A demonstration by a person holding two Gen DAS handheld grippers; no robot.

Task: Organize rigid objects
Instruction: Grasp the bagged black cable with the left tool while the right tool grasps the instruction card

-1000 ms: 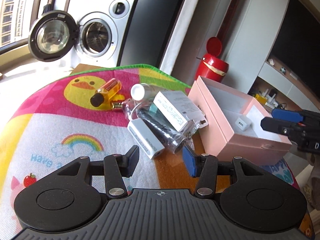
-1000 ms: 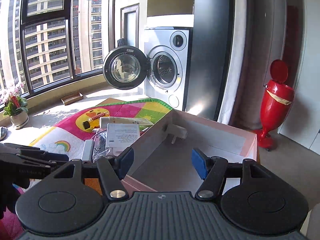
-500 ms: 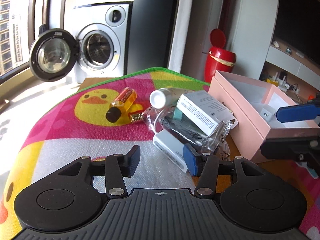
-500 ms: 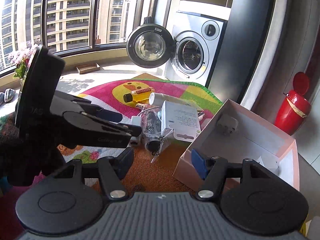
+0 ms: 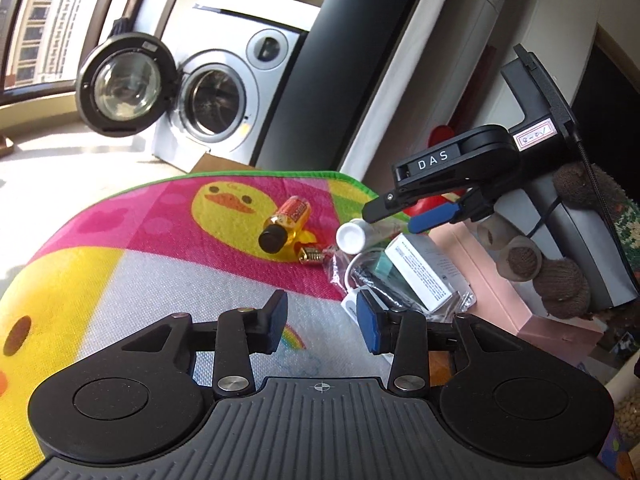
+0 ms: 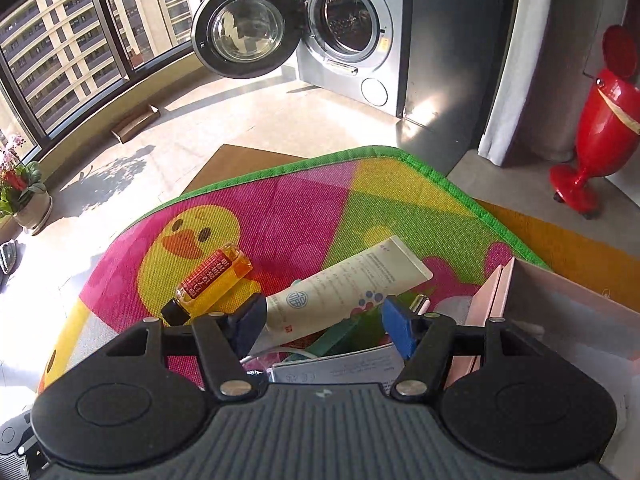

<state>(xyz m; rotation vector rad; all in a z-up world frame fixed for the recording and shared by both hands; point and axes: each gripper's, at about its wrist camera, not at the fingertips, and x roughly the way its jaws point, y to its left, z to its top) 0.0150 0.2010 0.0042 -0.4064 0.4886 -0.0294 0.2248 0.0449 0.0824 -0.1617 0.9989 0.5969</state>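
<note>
A pile of small items lies on the colourful duck mat (image 5: 152, 240): an amber bottle (image 5: 282, 226) with a black cap, a white tube (image 6: 344, 290), a white carton (image 5: 422, 272) and clear-bagged dark items (image 5: 374, 276). A pink box (image 5: 500, 292) stands to their right. My right gripper (image 6: 324, 320) is open, its fingers astride the tube from above; it also shows in the left wrist view (image 5: 396, 212). My left gripper (image 5: 322, 320) is open and empty, low over the mat in front of the pile.
A washing machine (image 6: 352, 28) with its door open stands beyond the mat. A red bin (image 6: 600, 120) stands on the floor at the right. A potted plant (image 6: 24, 196) sits by the window. The pink box's wall (image 6: 492, 296) shows beside my right gripper.
My right gripper has moved from over the pink box to the pile and now hangs over the white tube. My left gripper has drawn back to the left, away from the pile.
</note>
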